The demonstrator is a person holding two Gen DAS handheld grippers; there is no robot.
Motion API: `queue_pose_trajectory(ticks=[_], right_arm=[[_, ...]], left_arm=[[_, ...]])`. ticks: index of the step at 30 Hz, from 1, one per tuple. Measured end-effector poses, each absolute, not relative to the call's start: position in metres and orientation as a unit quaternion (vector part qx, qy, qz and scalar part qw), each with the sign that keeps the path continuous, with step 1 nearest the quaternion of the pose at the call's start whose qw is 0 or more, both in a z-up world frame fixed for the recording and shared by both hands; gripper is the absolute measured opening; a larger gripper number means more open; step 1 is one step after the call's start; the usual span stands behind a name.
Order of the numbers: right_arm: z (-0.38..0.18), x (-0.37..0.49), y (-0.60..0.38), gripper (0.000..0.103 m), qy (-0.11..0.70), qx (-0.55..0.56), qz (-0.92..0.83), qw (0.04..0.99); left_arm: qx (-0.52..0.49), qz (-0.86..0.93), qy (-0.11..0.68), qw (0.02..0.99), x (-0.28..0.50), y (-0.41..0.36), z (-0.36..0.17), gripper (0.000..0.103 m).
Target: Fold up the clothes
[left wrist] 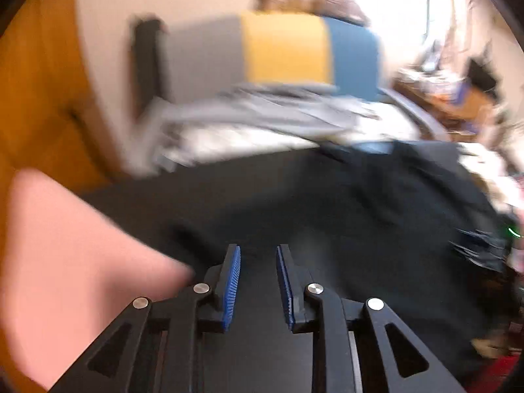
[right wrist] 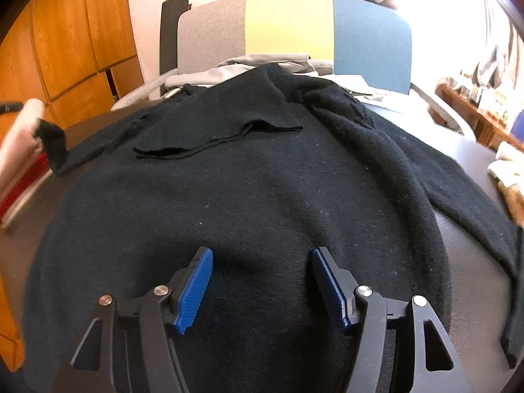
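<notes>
In the left wrist view, much blurred, the left gripper [left wrist: 258, 257] hangs over the black sweater [left wrist: 327, 216], fingers parted and probably empty.

In the right wrist view the sweater lies spread before the striped chair [right wrist: 294, 29]. The right gripper [right wrist: 262, 258] is wide apart above it, holding nothing. The knit looks soft and limp; take it at a hem or sleeve [right wrist: 458, 196].

The sweater [right wrist: 262, 180] lies spread on the counter [right wrist: 475, 150]. Behind the sweater stands a chair [right wrist: 294, 29] with folded clothes [right wrist: 262, 60] on its seat. Left of the sweater is a cabinet [right wrist: 65, 32]; right of it, a shelf [right wrist: 475, 104].
</notes>
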State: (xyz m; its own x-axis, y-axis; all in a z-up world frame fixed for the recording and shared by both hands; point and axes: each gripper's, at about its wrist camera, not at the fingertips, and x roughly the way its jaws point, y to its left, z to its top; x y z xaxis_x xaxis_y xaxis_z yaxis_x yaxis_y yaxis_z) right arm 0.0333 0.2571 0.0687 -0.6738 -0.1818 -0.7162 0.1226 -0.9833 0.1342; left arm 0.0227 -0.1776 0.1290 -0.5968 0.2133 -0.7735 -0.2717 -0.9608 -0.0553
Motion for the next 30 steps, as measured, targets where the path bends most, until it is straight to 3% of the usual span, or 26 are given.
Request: queue_pose_trajectory(ticks=[4, 7, 10, 15, 22, 24, 26, 27, 30], right_arm=[[0.101, 0.057, 0.309, 0.065, -0.161, 0.362, -0.913, 0.096], [0.108, 0.078, 0.352, 0.065, -0.2, 0.392, -0.893, 0.092], [0.103, 0.11, 0.386, 0.065, -0.214, 0.417, -0.881, 0.062], [0.076, 0.153, 0.394, 0.065, -0.244, 0.449, -0.854, 0.096], [0.064, 0.162, 0.344, 0.065, -0.255, 0.428, -0.851, 0.164], [0.065, 0.162, 0.341, 0.058, -0.265, 0.42, -0.852, 0.166], [0.073, 0.162, 0.348, 0.012, -0.256, 0.418, -0.858, 0.153], [0.078, 0.163, 0.351, 0.008, -0.252, 0.417, -0.861, 0.147], [0.091, 0.164, 0.362, 0.008, -0.239, 0.413, -0.869, 0.128]], left_arm=[[-0.509, 0.831, 0.006, 0.227, 0.068, -0.119, 0.047, 0.026], [-0.537, 0.808, -0.001, 0.244, 0.096, -0.106, 0.011, 0.029], [-0.522, 0.812, -0.047, 0.258, 0.109, -0.114, 0.011, 0.034], [-0.503, 0.804, -0.166, 0.269, 0.12, -0.126, 0.005, 0.042], [-0.469, 0.757, -0.326, 0.318, 0.097, -0.117, -0.015, 0.043], [-0.462, 0.747, -0.345, 0.33, 0.094, -0.114, -0.017, 0.037], [-0.478, 0.751, -0.318, 0.327, 0.092, -0.108, -0.015, 0.021], [-0.487, 0.757, -0.298, 0.318, 0.092, -0.106, -0.011, 0.01], [-0.476, 0.787, -0.246, 0.307, 0.099, -0.114, 0.017, 0.009]])
